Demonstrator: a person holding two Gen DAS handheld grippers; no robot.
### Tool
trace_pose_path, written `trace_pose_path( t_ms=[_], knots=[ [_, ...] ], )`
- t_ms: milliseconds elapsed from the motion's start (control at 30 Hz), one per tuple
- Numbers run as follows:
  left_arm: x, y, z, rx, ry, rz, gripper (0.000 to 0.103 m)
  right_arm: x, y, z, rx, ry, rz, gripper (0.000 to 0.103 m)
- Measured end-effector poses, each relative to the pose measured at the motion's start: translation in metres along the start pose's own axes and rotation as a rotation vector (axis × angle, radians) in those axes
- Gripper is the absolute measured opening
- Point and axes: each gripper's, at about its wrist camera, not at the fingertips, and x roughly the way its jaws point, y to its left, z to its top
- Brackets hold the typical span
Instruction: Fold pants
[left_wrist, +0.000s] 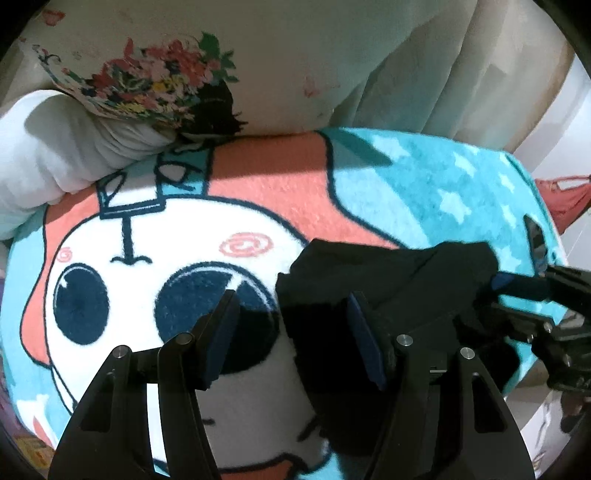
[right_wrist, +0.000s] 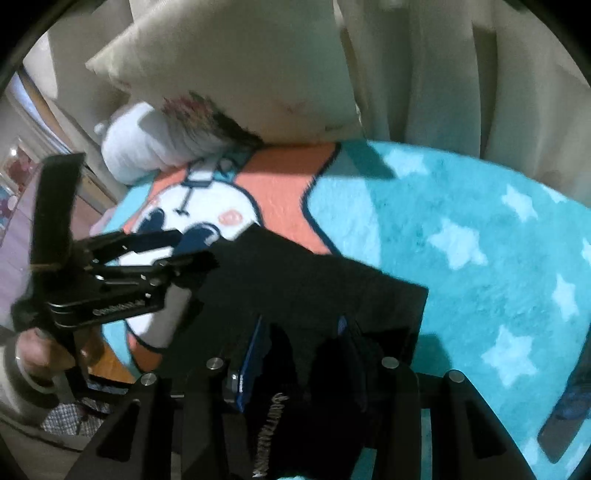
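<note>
Black fabric pants, matte and limp, lie bunched on a fluffy turquoise blanket printed with white stars and a coral-and-white cartoon face. In the left wrist view the garment sits crumpled to the right of the face's dark round eyes, with its near part running under the left gripper's right finger.

Left gripper: black angular fingers with dark blue pads, jaws well apart, bare blanket between them; nothing clamped.

Right gripper: jaws partly apart, with a dark fold of the pants rising between the pads; whether the pads press on the cloth I cannot tell. A line of white lettering shows on the fabric near the camera.

Surface is a bed. At its far end a cream pillow with a floral print leans over a white rolled cushion. Pale pleated curtains hang behind.
</note>
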Motion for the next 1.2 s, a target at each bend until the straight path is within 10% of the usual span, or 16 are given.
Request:
trace_pose_path(
  t_ms=[500, 1200],
  knots=[
    [-0.015, -0.017, -0.015, -0.061, 0.038, -0.169, 0.061, 0.005, -0.004, -0.036, 0.041, 0.073, -0.016, 0.04],
    [-0.005, -0.023, -0.019, -0.034, 0.036, -0.029, 0.066, -0.007, -0.006, -0.026, 0.04, 0.04, -0.024, 0.04]
  ],
)
